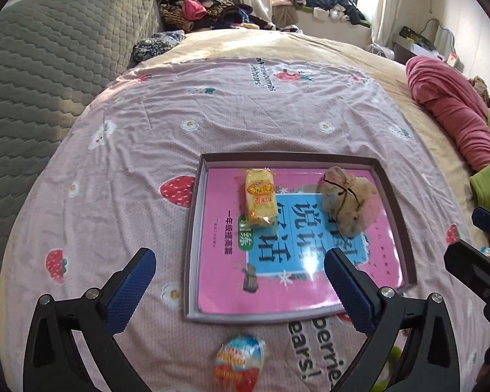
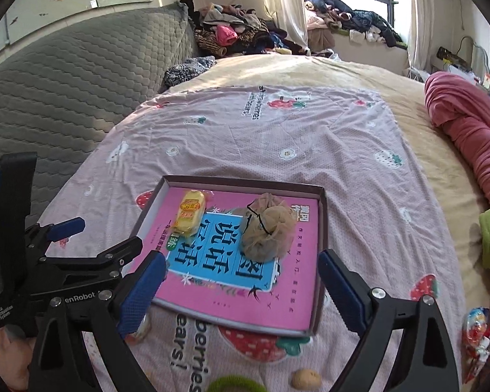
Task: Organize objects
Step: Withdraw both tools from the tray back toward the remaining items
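Shallow box tray is lying on the pink strawberry sheet at the centre of both views, holding a pink book. On the book, a yellow snack packet and a beige mesh pouch are sitting well apart. Left gripper is hovering with jaws spread, gripping nothing; an egg-shaped wrapped toy is lying below them. Right gripper is likewise hanging wide and empty.
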`<move>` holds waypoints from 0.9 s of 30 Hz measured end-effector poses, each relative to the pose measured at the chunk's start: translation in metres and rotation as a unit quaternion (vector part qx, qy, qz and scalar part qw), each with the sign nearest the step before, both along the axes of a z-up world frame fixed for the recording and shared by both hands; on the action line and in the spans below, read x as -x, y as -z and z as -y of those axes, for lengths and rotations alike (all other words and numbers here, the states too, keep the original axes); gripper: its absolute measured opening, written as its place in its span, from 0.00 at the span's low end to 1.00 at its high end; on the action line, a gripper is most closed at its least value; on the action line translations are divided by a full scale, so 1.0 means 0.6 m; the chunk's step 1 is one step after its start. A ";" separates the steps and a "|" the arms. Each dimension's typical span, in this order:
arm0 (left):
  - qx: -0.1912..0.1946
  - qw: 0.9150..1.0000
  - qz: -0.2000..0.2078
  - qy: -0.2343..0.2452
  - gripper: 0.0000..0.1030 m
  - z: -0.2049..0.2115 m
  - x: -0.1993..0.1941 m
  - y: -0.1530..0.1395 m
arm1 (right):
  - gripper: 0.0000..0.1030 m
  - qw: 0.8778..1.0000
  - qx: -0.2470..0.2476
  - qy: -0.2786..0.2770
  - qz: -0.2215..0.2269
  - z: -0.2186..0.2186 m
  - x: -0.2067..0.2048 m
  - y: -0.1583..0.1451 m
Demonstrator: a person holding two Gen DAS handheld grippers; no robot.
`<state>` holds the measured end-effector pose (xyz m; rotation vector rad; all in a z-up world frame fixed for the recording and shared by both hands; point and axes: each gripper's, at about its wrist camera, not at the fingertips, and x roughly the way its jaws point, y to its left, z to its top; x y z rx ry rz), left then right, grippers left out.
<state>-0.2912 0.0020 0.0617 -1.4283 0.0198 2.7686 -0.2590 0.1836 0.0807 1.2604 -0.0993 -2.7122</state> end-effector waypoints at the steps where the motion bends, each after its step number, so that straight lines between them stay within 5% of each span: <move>1: 0.000 1.000 -0.003 0.001 1.00 0.000 -0.009 -0.005 | 0.92 1.000 0.002 -0.001 -0.002 0.000 -0.010 -0.005; 13: 0.007 0.999 -0.038 0.001 1.00 0.015 -0.133 -0.062 | 0.95 0.999 -0.008 -0.008 -0.037 -0.001 -0.135 -0.071; 27: 0.007 0.999 -0.047 0.011 1.00 0.027 -0.250 -0.085 | 0.95 0.999 -0.020 -0.009 -0.043 0.012 -0.245 -0.083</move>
